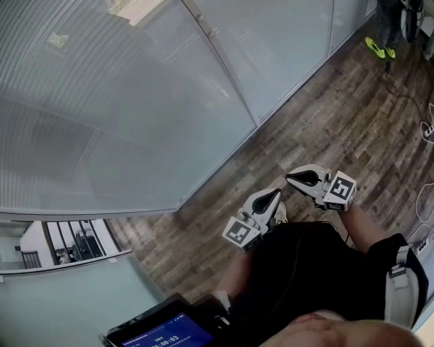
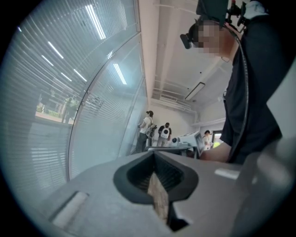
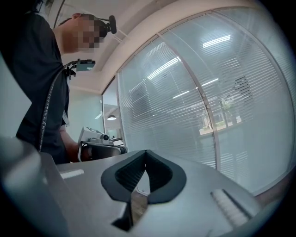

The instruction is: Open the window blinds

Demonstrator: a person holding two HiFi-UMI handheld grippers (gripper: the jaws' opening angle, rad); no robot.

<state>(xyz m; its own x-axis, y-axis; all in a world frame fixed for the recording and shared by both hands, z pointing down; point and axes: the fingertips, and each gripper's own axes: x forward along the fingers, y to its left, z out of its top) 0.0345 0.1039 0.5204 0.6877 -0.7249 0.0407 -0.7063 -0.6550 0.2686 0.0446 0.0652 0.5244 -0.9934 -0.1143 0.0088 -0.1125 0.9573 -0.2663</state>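
My left tool (image 1: 266,200) and right tool (image 1: 303,179) are both closed on nothing, held low. The window blinds (image 1: 102,108) hang shut at ten o'clock, well apart. I see no cord or wand; reaching blind could knock the glass (image 1: 285,41).

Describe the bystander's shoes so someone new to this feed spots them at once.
Follow the blind-covered glass wall along the wood floor to the head view's top right corner. A pair of shoes stands there under dark trouser legs; their neon yellow-green is the only bright colour on the brown planks.
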